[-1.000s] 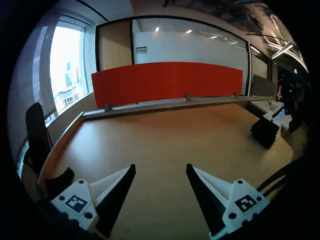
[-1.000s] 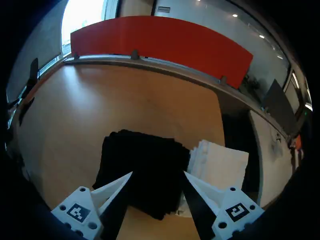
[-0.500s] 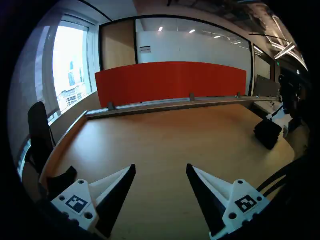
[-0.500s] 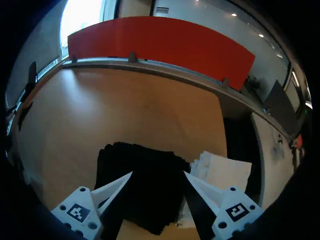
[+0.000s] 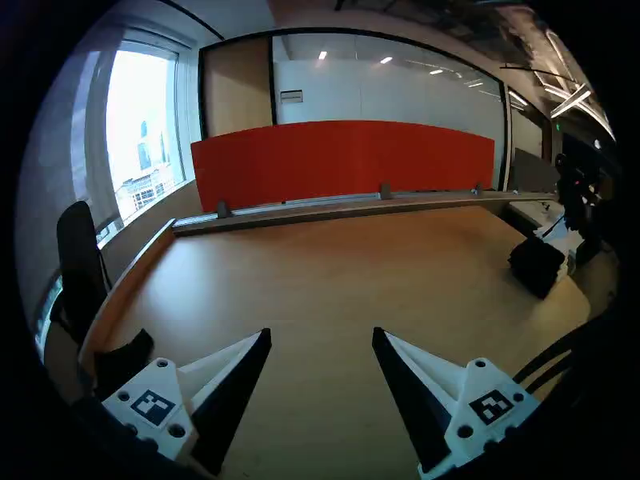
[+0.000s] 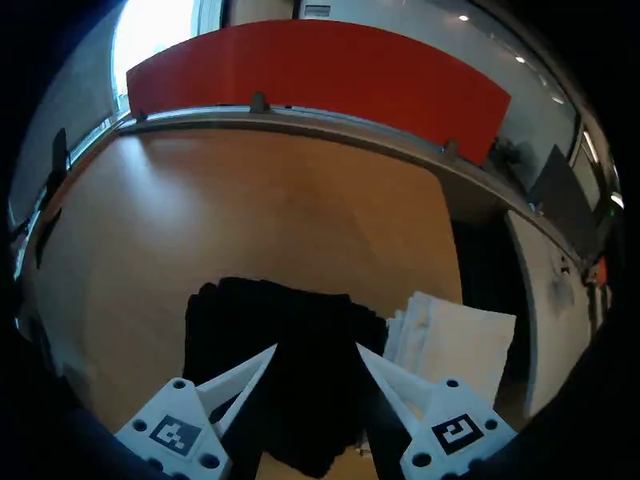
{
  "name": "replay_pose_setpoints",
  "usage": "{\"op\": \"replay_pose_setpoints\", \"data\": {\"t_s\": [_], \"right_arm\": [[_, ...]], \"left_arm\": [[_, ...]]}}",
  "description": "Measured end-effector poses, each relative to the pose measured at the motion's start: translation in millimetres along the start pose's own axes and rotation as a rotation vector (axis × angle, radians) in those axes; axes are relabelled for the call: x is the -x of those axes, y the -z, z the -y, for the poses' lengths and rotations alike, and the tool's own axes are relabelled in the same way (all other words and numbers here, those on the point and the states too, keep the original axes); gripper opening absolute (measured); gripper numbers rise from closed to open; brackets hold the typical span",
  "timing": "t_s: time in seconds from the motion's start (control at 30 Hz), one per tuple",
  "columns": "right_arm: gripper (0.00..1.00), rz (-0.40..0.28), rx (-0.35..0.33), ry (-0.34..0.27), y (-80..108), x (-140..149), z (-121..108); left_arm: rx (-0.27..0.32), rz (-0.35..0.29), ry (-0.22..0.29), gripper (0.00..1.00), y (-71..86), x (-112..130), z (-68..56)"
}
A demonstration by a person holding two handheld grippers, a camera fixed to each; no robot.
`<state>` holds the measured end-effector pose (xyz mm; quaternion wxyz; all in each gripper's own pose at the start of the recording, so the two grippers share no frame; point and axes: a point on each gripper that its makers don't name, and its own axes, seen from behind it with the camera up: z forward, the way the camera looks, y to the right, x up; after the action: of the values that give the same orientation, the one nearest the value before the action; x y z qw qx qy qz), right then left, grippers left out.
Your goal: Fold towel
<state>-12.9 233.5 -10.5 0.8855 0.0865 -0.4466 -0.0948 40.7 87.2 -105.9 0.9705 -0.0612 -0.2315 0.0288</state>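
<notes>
A stack of black folded towels [image 6: 240, 320] lies on the wooden table [image 6: 240, 208], near its front right corner. My right gripper [image 6: 316, 352] hangs right over this stack, its jaws part-way apart with black cloth between the fingertips. Whether they press on the cloth I cannot tell. A stack of white towels [image 6: 464, 344] lies just to the right of the black one. In the left gripper view my left gripper [image 5: 320, 336] stands open above bare table [image 5: 336, 264], far from the black stack [image 5: 536, 266] at the right.
A red divider panel [image 5: 344, 160] runs along the table's far edge. A dark chair [image 5: 80, 256] stands at the left by the window. Right of the table there is a gap, then a second desk [image 6: 552, 320]. A dark shape [image 5: 574, 200] rises behind the towels.
The right gripper's fingers have drawn closer together and it has sunk a little toward the black stack. The left gripper has barely shifted.
</notes>
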Motion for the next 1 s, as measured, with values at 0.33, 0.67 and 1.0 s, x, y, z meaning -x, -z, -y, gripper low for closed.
{"op": "replay_pose_setpoints", "data": {"t_s": [0.33, 0.67, 1.0], "right_arm": [[0.14, 0.010, -0.018, -0.008, -9.1, 0.6, 3.9], [0.03, 0.009, 0.021, 0.008, -10.7, -0.9, -4.0], [0.04, 0.006, 0.055, 0.003, -8.2, -3.0, -12.9]], "left_arm": [[-0.002, 0.005, -0.001, 0.94, -0.5, 0.7, -1.6], [-0.003, 0.006, -0.001, 0.94, -1.7, 0.8, -0.7], [-0.004, 0.009, 0.000, 0.94, -1.9, 2.9, 0.4]]}}
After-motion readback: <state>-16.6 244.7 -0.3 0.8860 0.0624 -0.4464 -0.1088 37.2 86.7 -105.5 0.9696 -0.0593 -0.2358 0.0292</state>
